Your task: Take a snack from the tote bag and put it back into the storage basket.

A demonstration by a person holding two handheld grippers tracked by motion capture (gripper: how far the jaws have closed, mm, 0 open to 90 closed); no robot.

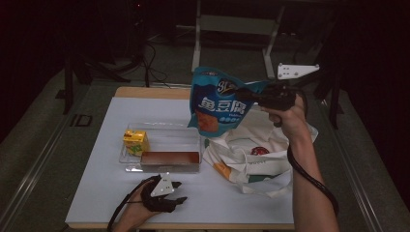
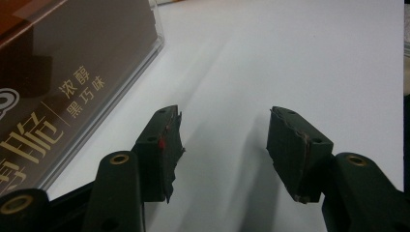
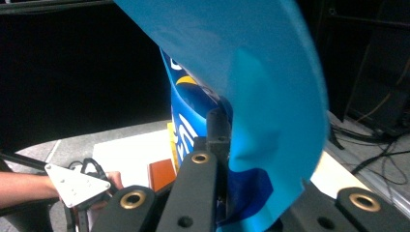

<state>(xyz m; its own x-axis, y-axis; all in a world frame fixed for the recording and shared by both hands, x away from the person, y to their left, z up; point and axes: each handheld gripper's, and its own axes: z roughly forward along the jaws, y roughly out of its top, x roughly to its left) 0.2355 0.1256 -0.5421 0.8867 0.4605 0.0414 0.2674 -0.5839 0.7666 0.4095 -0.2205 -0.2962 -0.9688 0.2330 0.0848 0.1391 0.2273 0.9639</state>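
One glossy blue snack pouch, crinkled foil, is clamped by its edge in my right gripper and hangs in the air left of that tool. Below the pouch sits one clear plastic tray with one yellow carton and one brown flat box. One white cloth tote is slumped beneath my right hand. My left gripper, jaws apart and empty, rests on the matte white tabletop, just short of the tray. The room is dark.

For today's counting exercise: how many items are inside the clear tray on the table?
2: a yellow carton at the left end of the clear tray, and a brown box along its near side. Nothing else shows inside, though the lifted blue bag overlaps its far right corner.
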